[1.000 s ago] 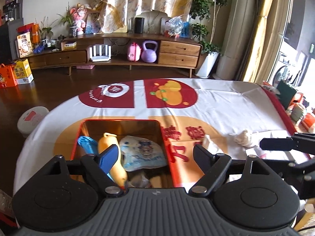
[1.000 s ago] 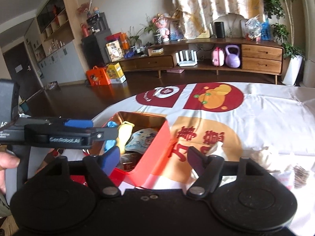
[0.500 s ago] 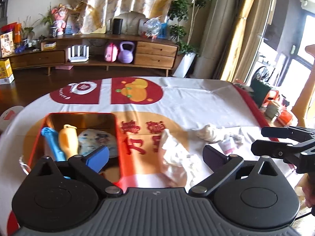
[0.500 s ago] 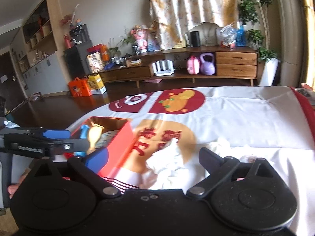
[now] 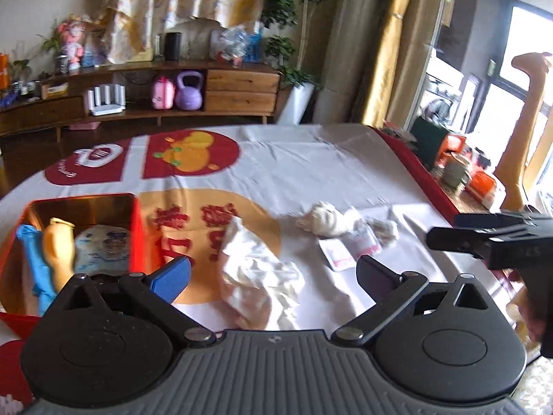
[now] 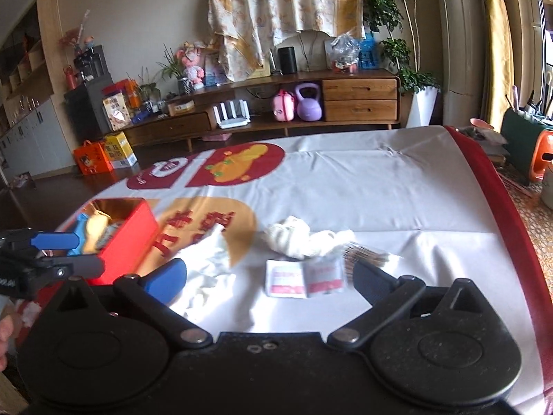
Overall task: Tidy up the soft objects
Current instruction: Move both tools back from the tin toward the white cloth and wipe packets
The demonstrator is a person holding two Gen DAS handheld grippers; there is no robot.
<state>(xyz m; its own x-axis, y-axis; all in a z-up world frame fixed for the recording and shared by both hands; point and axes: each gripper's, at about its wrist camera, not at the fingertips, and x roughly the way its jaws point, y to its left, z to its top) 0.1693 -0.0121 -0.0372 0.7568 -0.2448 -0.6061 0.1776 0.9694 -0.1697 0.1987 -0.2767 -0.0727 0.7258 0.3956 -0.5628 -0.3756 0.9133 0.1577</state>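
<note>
My left gripper (image 5: 274, 276) hangs wide open over a crumpled white cloth (image 5: 255, 269), with nothing between its pads. A cream balled cloth (image 5: 321, 219) and two small white sachets (image 5: 337, 259) lie further right. My right gripper (image 6: 269, 278) hovers above the sachets (image 6: 285, 278); its jaws are still opening and nothing is held. The white cloth (image 6: 207, 263) and the cream cloth (image 6: 293, 235) lie just ahead of it. At the left stands a red box (image 5: 138, 228) holding a blue item (image 5: 31, 259), an orange soft bottle shape (image 5: 58, 252) and a pale packet (image 5: 103, 249).
A white tablecloth (image 6: 363, 186) with red and orange prints covers the table; its red border (image 6: 490, 190) runs down the right side. A brown fringed scrap (image 6: 366, 254) lies by the sachets. A low wooden cabinet (image 6: 359, 98) stands far behind. The other gripper (image 6: 52, 252) shows at the left edge.
Both grippers have swung right, away from the red box and toward the cloths and sachets. Both sets of jaws have spread wider.
</note>
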